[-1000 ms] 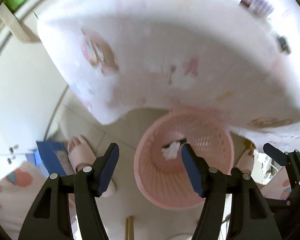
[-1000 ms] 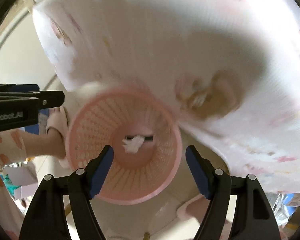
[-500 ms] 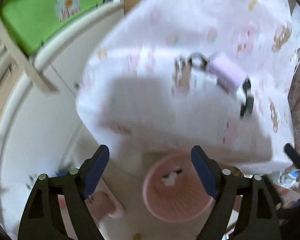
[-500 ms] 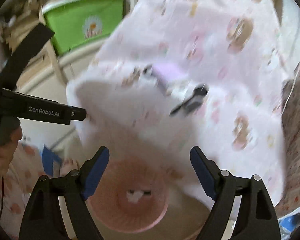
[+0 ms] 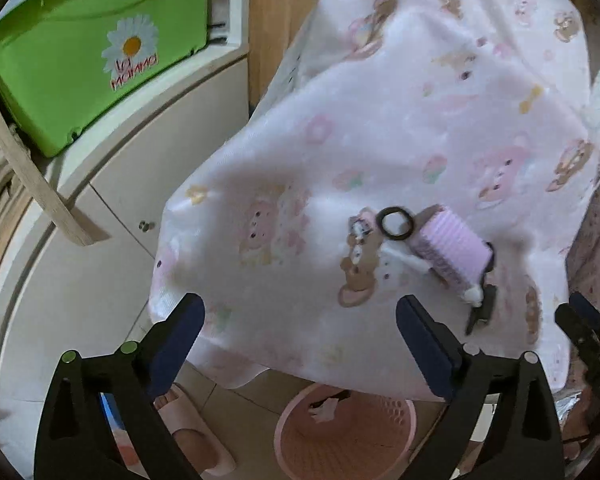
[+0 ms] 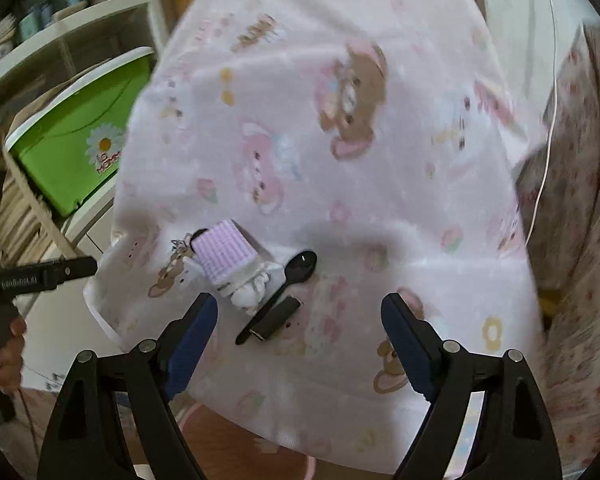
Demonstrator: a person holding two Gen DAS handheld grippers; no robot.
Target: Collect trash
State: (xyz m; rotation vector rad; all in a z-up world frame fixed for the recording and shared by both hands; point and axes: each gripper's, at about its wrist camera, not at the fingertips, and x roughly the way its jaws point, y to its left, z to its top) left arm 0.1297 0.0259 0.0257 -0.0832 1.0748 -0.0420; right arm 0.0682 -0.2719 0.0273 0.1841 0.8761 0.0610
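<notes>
Your left gripper [image 5: 300, 344] just spread wide, nothing between, right gripper [image 6: 300, 336] spread too, spoon [image 6: 288, 284] on cloth [image 6: 340, 160], bin [image 5: 344, 436] below.

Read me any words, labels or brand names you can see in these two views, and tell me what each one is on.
"la mama", roughly, the red script being hard to make out: under a white daisy on the green storage box.
"GenRobot.AI", blurred and only partly legible: white print on the side of the left gripper, seen in the right wrist view.
The bear-print cloth carries pictures only, with no readable words.
</notes>
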